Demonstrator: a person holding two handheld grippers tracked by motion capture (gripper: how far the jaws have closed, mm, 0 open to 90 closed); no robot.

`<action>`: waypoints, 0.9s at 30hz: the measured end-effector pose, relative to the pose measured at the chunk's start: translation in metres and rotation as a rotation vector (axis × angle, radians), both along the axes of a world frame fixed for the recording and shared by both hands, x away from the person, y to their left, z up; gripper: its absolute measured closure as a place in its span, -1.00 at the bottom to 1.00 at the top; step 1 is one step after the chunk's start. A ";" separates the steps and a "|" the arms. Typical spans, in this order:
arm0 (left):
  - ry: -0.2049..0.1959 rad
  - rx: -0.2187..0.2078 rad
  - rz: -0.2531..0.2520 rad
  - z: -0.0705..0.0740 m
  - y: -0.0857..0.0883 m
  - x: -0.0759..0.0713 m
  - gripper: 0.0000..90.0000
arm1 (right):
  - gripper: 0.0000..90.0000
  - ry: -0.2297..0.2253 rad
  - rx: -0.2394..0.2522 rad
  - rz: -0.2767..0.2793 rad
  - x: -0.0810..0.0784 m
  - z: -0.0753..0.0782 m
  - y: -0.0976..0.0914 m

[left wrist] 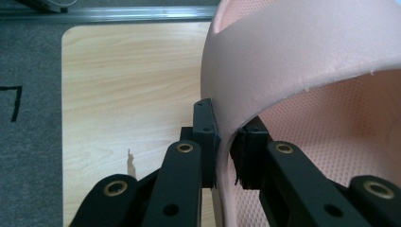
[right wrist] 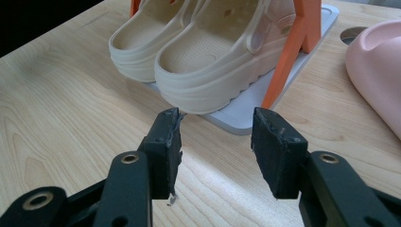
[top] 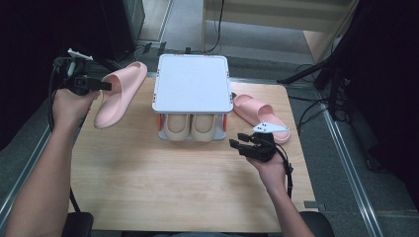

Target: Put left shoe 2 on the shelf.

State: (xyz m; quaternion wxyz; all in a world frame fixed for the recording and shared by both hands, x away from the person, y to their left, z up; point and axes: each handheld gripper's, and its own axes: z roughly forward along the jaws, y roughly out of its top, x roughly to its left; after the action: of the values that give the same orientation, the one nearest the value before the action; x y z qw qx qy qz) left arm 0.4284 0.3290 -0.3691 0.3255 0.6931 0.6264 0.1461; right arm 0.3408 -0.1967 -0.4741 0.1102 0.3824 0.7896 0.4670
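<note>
While the left gripper (top: 106,85) is raised above the table's left edge, its jaws are clamped on the strap of a pink slipper (top: 120,93), which hangs clear of the wooden table (top: 163,187) and tilts with one end higher and farther off, toward the rack. From the left gripper view the two black pads (left wrist: 206,137) press on the thin edge of the slipper's band (left wrist: 302,52), one pad outside and one inside, with the dotted footbed beyond them. A white two-level shoe rack (top: 192,84) with orange posts stands at the middle of the table's far side, and a pair of beige clogs (top: 191,126) sits side by side on its lower shelf, heels toward the person. The second pink slipper (top: 261,116) lies flat on the table just right of the rack. Near it, the right gripper (top: 238,141) is low over the table, though whether it touches the wood is hard to say, with its jaws apart and nothing between them; in the right gripper view they point at the clogs (right wrist: 213,56) and the rack's lower shelf.
</note>
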 end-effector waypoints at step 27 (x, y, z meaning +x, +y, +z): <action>0.000 0.032 -0.070 0.060 -0.087 0.063 0.78 | 0.19 -0.012 -0.005 0.006 0.000 0.000 0.002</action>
State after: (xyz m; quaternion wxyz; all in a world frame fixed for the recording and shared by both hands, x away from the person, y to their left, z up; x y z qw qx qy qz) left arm 0.4909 0.2415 -0.3095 0.3191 0.7196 0.5995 0.1446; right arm 0.3404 -0.1950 -0.4739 0.1144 0.3768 0.7912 0.4678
